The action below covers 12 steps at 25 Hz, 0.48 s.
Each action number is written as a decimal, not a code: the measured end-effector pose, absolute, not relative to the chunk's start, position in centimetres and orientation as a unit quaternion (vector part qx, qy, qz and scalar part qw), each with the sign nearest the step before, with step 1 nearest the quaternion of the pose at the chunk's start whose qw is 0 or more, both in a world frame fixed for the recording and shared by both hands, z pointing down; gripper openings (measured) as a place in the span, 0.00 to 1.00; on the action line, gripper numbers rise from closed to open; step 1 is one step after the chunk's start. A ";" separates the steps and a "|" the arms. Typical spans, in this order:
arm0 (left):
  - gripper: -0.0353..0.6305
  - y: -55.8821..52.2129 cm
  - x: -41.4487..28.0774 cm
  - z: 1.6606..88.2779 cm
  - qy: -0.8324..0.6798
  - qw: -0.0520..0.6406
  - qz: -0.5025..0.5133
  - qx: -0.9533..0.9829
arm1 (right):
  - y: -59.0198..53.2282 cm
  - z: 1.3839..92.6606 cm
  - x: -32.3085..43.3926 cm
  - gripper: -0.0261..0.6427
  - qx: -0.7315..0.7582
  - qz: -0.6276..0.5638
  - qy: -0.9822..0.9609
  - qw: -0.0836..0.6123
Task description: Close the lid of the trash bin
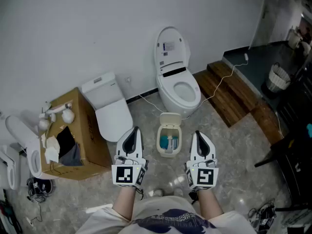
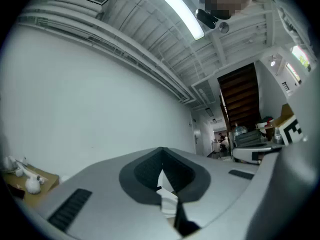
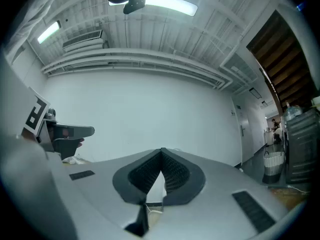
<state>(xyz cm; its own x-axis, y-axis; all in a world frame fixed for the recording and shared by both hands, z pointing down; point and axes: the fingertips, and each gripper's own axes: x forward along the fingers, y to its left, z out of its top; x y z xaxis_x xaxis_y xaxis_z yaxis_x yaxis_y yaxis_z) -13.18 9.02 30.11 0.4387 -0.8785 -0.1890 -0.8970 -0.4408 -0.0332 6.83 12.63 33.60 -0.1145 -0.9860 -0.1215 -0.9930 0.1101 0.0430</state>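
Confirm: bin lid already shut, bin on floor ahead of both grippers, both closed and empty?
Wrong on the lid: the head view shows it standing open on the trash bin. Rest holds: bin on the floor ahead of the left gripper and right gripper, both shut and empty.

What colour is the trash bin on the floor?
Cream; the trash bin shows best in head view.

Inside the trash bin [image 1: 159,141], the blue contents [image 1: 170,142] are too small to identify; the picture's left edge cuts off a white fixture [image 1: 18,147].
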 end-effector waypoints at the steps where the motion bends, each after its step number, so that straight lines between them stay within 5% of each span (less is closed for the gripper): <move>1: 0.05 9.0 -13.2 30.2 0.525 0.063 0.071 -0.846 | 12.6 33.6 6.8 0.05 -0.664 0.056 0.745 0.031; 12: 0.05 9.5 -13.8 29.8 0.528 0.057 0.075 -0.844 | 12.8 34.0 7.1 0.05 -0.643 0.022 0.763 0.067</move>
